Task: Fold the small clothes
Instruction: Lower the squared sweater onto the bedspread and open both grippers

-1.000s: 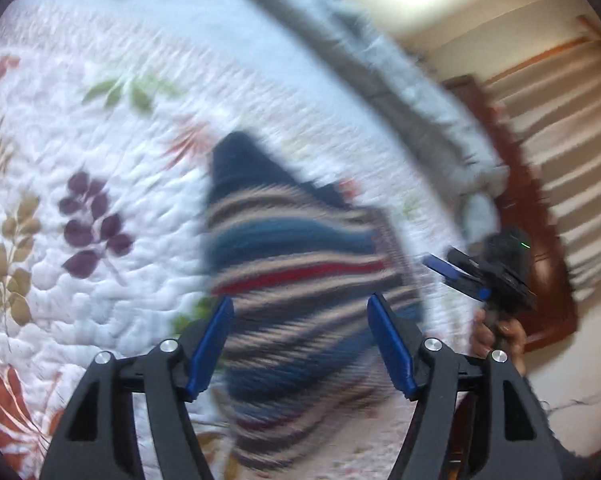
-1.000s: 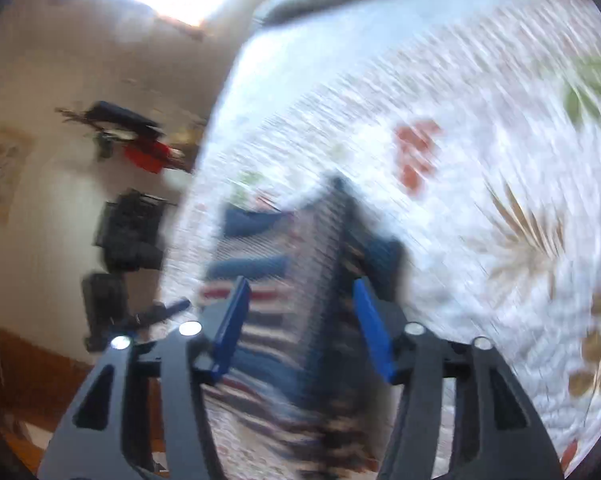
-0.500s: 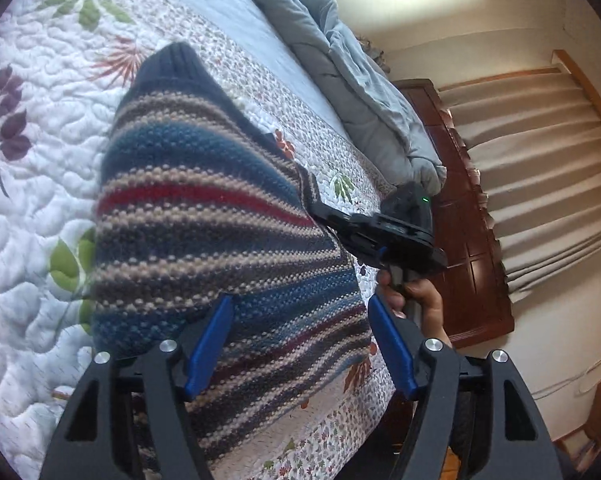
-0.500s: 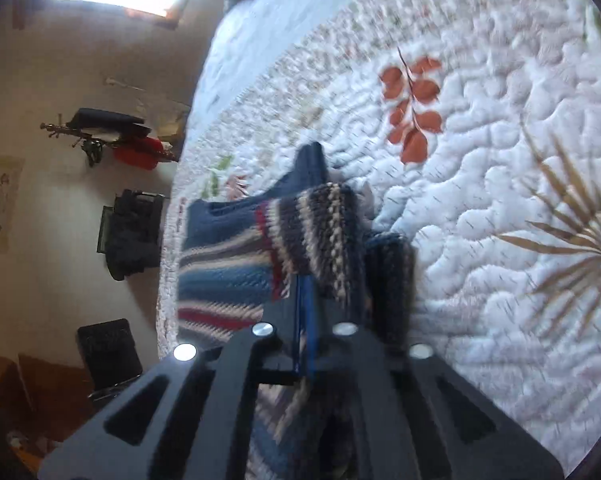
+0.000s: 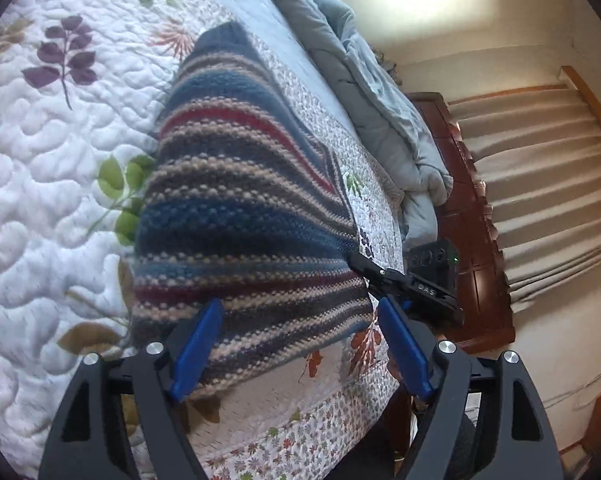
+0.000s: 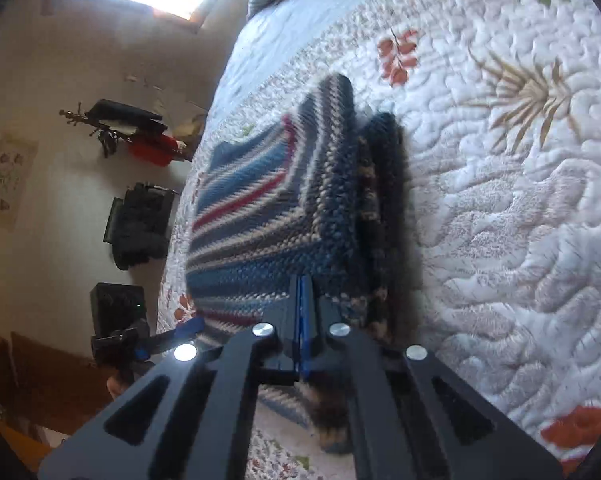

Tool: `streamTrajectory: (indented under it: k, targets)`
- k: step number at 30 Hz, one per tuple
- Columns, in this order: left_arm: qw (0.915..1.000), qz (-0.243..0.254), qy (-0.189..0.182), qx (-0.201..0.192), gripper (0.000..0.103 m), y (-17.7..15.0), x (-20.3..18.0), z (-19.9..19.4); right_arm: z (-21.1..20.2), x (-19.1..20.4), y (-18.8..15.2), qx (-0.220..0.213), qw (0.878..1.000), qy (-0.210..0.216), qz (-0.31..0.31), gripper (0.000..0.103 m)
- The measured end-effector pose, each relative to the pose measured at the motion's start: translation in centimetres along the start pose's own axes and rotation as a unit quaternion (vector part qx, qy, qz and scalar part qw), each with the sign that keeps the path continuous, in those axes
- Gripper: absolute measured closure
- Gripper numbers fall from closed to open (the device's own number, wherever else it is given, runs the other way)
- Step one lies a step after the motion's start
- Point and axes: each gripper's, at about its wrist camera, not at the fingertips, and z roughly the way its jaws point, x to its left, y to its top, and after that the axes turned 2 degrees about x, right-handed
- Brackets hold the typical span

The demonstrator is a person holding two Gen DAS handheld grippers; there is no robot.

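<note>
A small knitted sweater (image 5: 236, 208) with blue, red, beige and dark stripes lies on a white quilted bedspread (image 5: 40, 168). My left gripper (image 5: 300, 348) is open, its blue pads on either side of the sweater's near hem, just above it. My right gripper (image 6: 304, 312) is shut on the sweater's edge (image 6: 284, 216), where folded layers stack up. The right gripper also shows in the left wrist view (image 5: 384, 276), pinching the sweater's right corner. The left gripper shows in the right wrist view (image 6: 172, 338), open beside the hem.
A grey-blue duvet (image 5: 364, 92) is bunched along the bed's far side. A dark wooden bed frame (image 5: 472, 216) and beige curtains (image 5: 540, 184) stand beyond it. The bed's edge (image 5: 300, 420) runs close under my left gripper. Dark bags (image 6: 140, 224) hang on the wall.
My right gripper has closed on the sweater's edge and stays shut on it. My left gripper has stayed open and come in low over the sweater's near hem.
</note>
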Motion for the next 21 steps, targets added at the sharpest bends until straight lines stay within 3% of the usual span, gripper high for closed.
streamTrajectory:
  k: [2,5,9,11,13,14,15,16,19,21]
  targets:
    - [0.9999,0.008,-0.01,-0.002,0.018,-0.7,-0.5,-0.5,-0.8,1.5,-1.0,-0.004,1.0,0.012,-0.022,0.091]
    - [0.9998,0.016,0.009,0.004,0.017,-1.6,-0.2,-0.3,-0.7,1.9,-3.0,0.006,1.0,0.011,-0.025,0.088]
    - [0.9999,-0.002,0.011,-0.006,0.017,-2.9,0.2,-0.7,-0.1,-1.9,-4.1,0.012,0.999,-0.019,0.024,0.102]
    - [0.9993,0.006,0.034,-0.011,0.012,-4.3,-1.3,-1.7,-1.6,-1.1,-5.1,-0.011,1.0,-0.015,0.021,0.085]
    - [0.996,0.029,0.082,-0.021,0.006,-5.9,-3.4,-3.0,-4.0,0.9,-6.8,-0.047,0.998,-0.029,0.005,0.04]
    - [0.9922,0.047,0.111,-0.033,0.004,-7.1,-4.7,-3.8,-5.3,2.2,-8.0,-0.067,0.996,-0.052,-0.008,0.033]
    - [0.9862,0.069,0.143,-0.047,0.004,-8.3,-5.9,-4.7,-6.1,3.4,-9.2,-0.08,0.994,-0.073,-0.022,0.023]
    - [0.9739,0.1,0.192,-0.069,0.004,-10.0,-7.6,-5.6,-7.4,5.2,-11.1,-0.102,0.988,-0.106,-0.045,0.011]
    - [0.9271,0.175,0.307,-0.125,0.004,-14.6,-11.9,-7.7,-9.3,8.8,-16.4,-0.145,0.961,-0.214,-0.1,0.006]
    - [0.9055,0.199,0.337,-0.164,0.004,-17.3,-13.8,-8.9,-9.8,10.4,-19.6,-0.164,0.944,-0.259,-0.122,0.004]
